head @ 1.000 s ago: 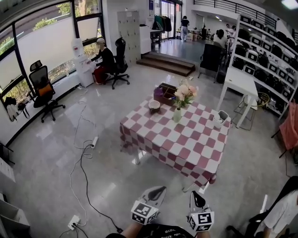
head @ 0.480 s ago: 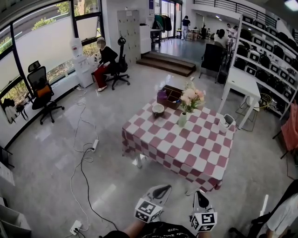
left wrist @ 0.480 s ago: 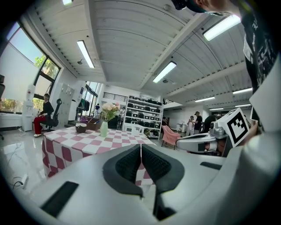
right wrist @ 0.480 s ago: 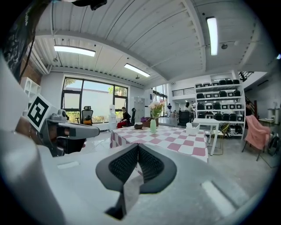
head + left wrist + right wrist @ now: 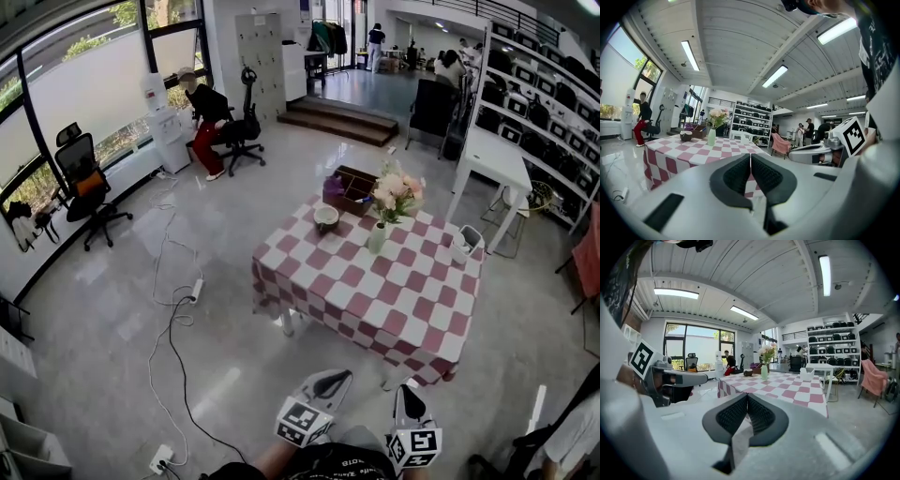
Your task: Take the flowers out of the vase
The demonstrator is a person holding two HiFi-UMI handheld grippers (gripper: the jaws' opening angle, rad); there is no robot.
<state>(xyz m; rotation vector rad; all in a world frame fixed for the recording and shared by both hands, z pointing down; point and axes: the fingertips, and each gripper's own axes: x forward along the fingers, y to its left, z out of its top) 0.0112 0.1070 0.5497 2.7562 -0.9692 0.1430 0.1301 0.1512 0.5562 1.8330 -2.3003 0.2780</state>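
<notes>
A pale green vase (image 5: 377, 238) with pink and cream flowers (image 5: 397, 194) stands on the far half of the red-and-white checked table (image 5: 375, 298). Both grippers are low at the near edge of the head view, well short of the table. My left gripper (image 5: 333, 378) is shut with nothing in it, its pads meeting in the left gripper view (image 5: 750, 155). My right gripper (image 5: 405, 392) is shut and empty too (image 5: 746, 395). The vase (image 5: 711, 137) and flowers (image 5: 767, 352) look small and distant from both grippers.
A bowl (image 5: 326, 217), a wooden box (image 5: 354, 187) and a white cup (image 5: 466, 242) share the table. Cables and power strips (image 5: 178, 309) lie on the floor at left. A white table (image 5: 497, 159), shelves, office chairs and a seated person (image 5: 208, 117) ring the room.
The table has drawn slightly nearer and shifted right in the head view. Both grippers moved forward a little and stayed shut. The seated person at the back bent forward.
</notes>
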